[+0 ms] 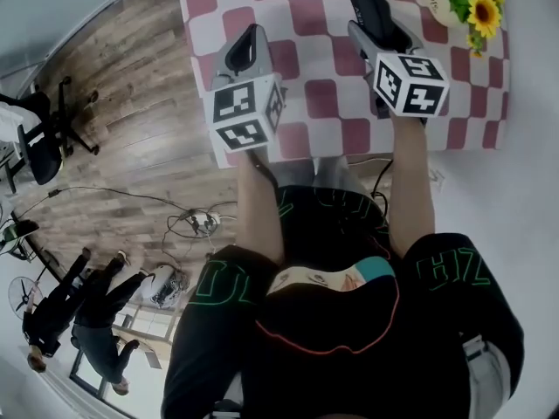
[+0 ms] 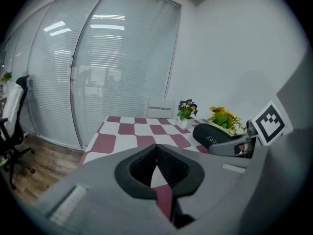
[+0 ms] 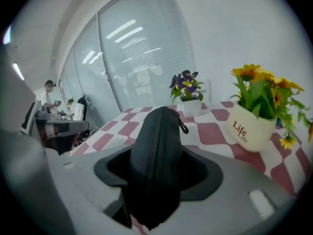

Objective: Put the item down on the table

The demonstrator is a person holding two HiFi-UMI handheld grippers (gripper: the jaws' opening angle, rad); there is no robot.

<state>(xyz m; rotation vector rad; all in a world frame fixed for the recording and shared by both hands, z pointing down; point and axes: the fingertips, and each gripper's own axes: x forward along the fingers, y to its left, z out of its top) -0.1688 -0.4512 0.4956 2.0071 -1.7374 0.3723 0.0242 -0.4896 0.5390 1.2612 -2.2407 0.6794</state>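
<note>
Before the person the table (image 1: 323, 24) lies at 12 o'clock, with the left gripper (image 1: 253, 37) over it at 11 o'clock and the right gripper (image 1: 374, 33) at 1 o'clock, the pouch (image 3: 159, 151) between its jaws. On the table, the sunflower pot (image 3: 252, 126) stands at 2 o'clock from the pouch and the small flower pot (image 3: 188, 104) behind it at 12 o'clock. The office chair (image 1: 39, 133) stands on the floor (image 1: 131, 85) at 9 o'clock.
</note>
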